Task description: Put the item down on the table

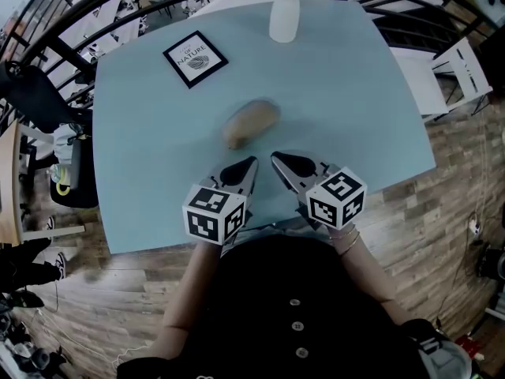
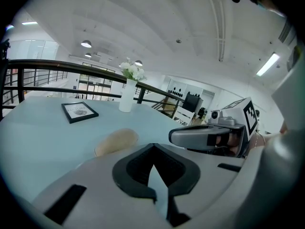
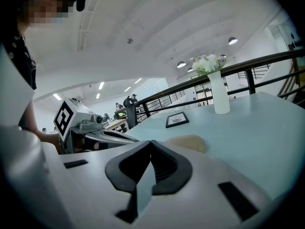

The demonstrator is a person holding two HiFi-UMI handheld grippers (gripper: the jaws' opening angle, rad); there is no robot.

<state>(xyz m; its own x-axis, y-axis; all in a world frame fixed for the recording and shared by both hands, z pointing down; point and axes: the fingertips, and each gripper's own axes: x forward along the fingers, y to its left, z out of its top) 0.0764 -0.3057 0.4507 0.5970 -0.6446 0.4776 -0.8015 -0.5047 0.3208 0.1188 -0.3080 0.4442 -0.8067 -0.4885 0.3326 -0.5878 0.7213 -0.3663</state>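
The item, a tan potato-like lump (image 1: 250,122), lies on the light blue table (image 1: 150,148) just beyond both grippers. My left gripper (image 1: 251,163) points at its near side, jaws shut and empty. Beside it on the right, my right gripper (image 1: 276,158) is also shut with nothing in it. In the left gripper view the shut left gripper (image 2: 153,147) has the item (image 2: 116,141) ahead to the left and the right gripper (image 2: 205,137) to the right. In the right gripper view the right gripper (image 3: 151,143) is closed, with the item (image 3: 187,142) just past it.
A white vase with flowers (image 1: 284,14) stands at the table's far edge, and a black-framed picture (image 1: 195,58) lies at the far left. A dark railing (image 1: 95,22) curves behind the table. A white chair (image 1: 461,69) is at the right.
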